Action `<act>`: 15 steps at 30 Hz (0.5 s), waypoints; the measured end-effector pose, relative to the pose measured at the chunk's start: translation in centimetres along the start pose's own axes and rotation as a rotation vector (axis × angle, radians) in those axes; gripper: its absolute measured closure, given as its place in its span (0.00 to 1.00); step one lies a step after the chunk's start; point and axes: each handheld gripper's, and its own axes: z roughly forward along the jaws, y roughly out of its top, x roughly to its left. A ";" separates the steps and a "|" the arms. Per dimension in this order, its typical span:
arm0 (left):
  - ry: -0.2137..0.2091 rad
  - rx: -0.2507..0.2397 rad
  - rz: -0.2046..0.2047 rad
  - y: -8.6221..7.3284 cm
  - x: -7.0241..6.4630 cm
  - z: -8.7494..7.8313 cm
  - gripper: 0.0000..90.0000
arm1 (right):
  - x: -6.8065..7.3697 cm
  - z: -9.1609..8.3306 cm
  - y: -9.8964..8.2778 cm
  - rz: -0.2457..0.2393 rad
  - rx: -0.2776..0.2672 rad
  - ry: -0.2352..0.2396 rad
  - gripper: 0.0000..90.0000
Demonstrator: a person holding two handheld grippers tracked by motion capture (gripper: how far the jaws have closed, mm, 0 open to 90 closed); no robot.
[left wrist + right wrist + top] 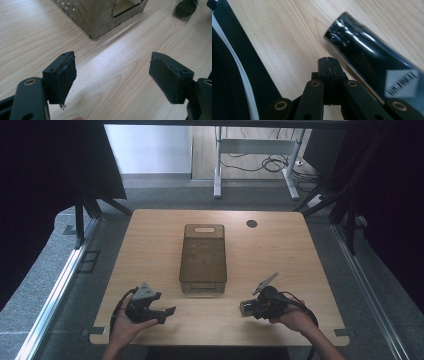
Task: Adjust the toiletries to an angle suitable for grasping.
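You're working at a pale wood-grain table (150,250) with rounded corners, set on grey carpet between dark curtains, with a white desk frame (255,167) and loose cables on the floor beyond it at twelve o'clock. The top is smooth and bare, so anything round laid on its side can roll; there is a small dark grommet hole (251,223) toward one o'clock.

A smoky translucent bin (203,257) sits at the table's centre, long axis running twelve to six, with a slotted handle in each end wall.

The thing nearest your right gripper (248,307) is a glossy black cylinder (372,62), lying on its side at about five o'clock from the bin and just beside the claw, which is pressed together with nothing between its pads. Whether the cylinder touches the gripper's side I can't tell. It carries a white barcode label (402,83) near one end and a flat end face (186,7). Judge it rigid, fairly light and slippery: the sheen suggests film or smooth plastic that will skate under the pads. Take it across the middle of the barrel, square to its axis, not by the ends.

Your left gripper (167,312) rests at seven o'clock from the bin, its claw spread wide and empty, pointing toward the bin's near corner.
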 end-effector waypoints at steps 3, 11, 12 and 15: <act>0.005 -0.003 -0.004 -0.1 0.1 -0.1 0.25 | 0.2 0.8 0.2 -0.008 -0.005 0.009 1.00; 0.013 -0.008 -0.006 -0.1 0.1 -0.3 0.25 | 0.5 2.2 0.6 -0.023 0.005 0.009 1.00; 0.014 -0.006 -0.004 -0.1 0.1 -0.3 0.25 | 0.5 2.3 0.8 -0.028 0.002 0.009 1.00; 0.015 -0.002 0.003 -0.2 0.1 -0.4 0.25 | 0.7 2.5 1.3 -0.034 0.005 0.004 1.00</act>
